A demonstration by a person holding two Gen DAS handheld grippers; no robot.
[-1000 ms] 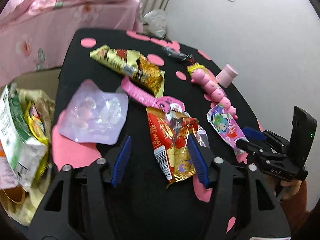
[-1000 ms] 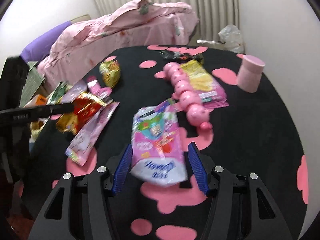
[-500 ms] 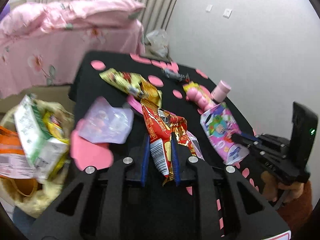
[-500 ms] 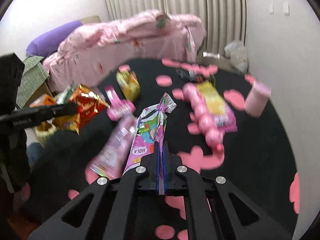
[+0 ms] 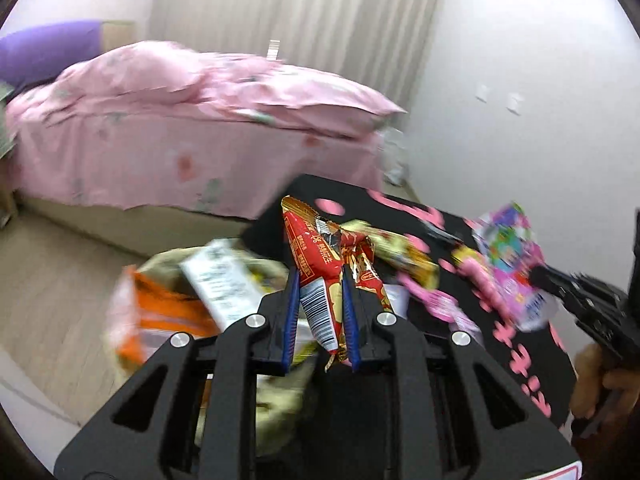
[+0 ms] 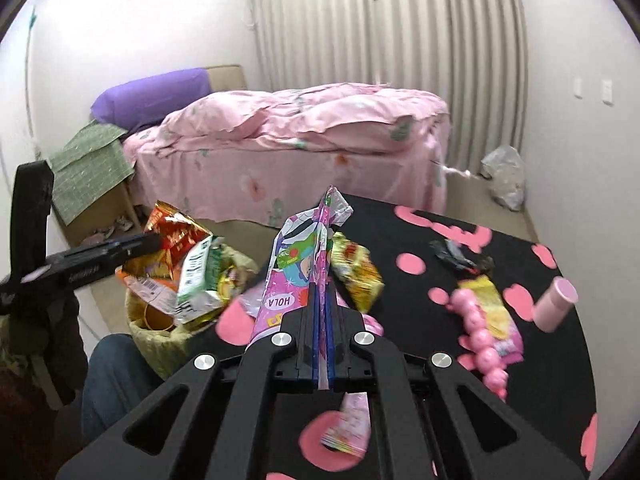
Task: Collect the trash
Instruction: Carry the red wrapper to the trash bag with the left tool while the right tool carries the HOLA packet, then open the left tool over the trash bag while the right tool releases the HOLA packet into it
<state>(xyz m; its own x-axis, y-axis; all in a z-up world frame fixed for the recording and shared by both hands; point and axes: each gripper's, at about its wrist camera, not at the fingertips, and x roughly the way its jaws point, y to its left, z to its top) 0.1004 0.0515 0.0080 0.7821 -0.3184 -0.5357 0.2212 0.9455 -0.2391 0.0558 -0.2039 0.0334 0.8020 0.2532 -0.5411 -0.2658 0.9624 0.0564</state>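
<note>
Clamping a red snack wrapper (image 5: 320,280), the left hand-held gripper (image 5: 320,320) is held above the full trash basket (image 6: 160,340) beside the desk (image 6: 440,248), presumably for dropping; a pink wrapper (image 6: 304,264) is pinched flat in the right hand-held gripper (image 6: 322,332), raised off the desk for the same purpose.

Bedroom in a home. Bed (image 6: 304,140) with rumpled pink floral bedding takes up the far side, purple pillow (image 6: 152,98) at its head, against a cardboard-coloured headboard. Pleated floor-length curtain (image 6: 392,40) behind it, plain white walls with switch plates (image 6: 592,90) on the right one. Pale wood-look floor (image 5: 52,276). Cardboard box under a green patterned cloth (image 6: 88,160) beside the bed, shoes tucked under it. Round table with a black cloth with pink spots (image 6: 420,240), littered with snack wrappers and pink toys. Overfull yellowish waste basket (image 6: 160,344) on the floor beside the table. Crumpled plastic bag (image 6: 504,176) in the corner.
</note>
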